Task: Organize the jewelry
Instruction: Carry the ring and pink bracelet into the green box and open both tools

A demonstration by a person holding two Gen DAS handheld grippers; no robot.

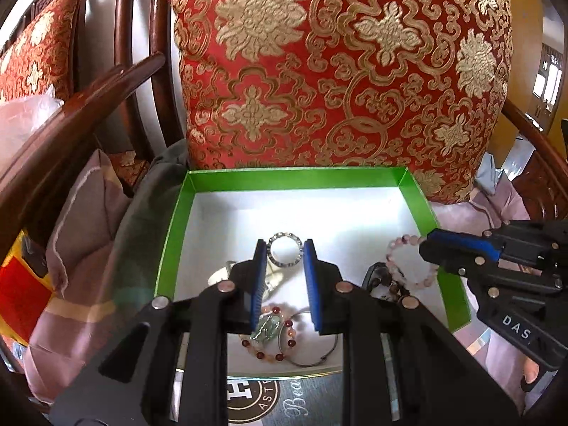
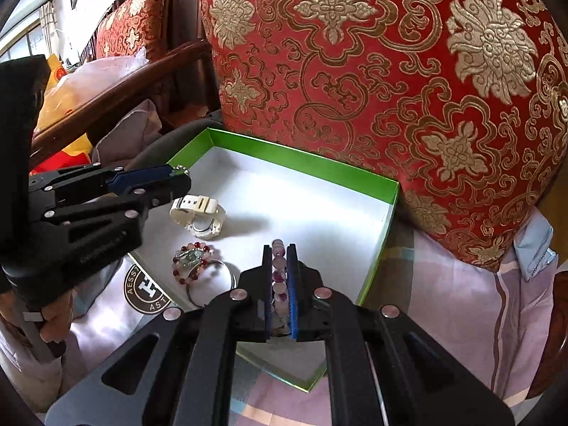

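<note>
A green box point(image 1: 294, 175) point(image 2: 301, 163) with a white floor lies in front of a cushion. My left gripper point(image 1: 285, 245) point(image 2: 181, 177) is shut on a silver studded ring point(image 1: 284, 254) above the box floor. My right gripper point(image 2: 279, 248) point(image 1: 427, 241) is shut on a pink and purple bead bracelet point(image 2: 279, 269) point(image 1: 408, 262) over the box's right side. On the floor lie a white watch point(image 2: 198, 216), a red and pink bead bracelet with a green pendant point(image 1: 269, 333) point(image 2: 191, 262) and a thin wire hoop point(image 1: 309, 355) point(image 2: 213, 284). A dark bead piece point(image 1: 383, 284) is partly hidden.
A large red and gold cushion point(image 1: 337, 71) point(image 2: 390, 88) stands right behind the box. Dark wooden chair arms point(image 1: 88, 99) flank it. Pink cloth point(image 2: 443, 301) covers the seat. A lid with a round logo point(image 2: 149, 291) lies at the box's near edge. A hand point(image 2: 49, 323) holds the left gripper.
</note>
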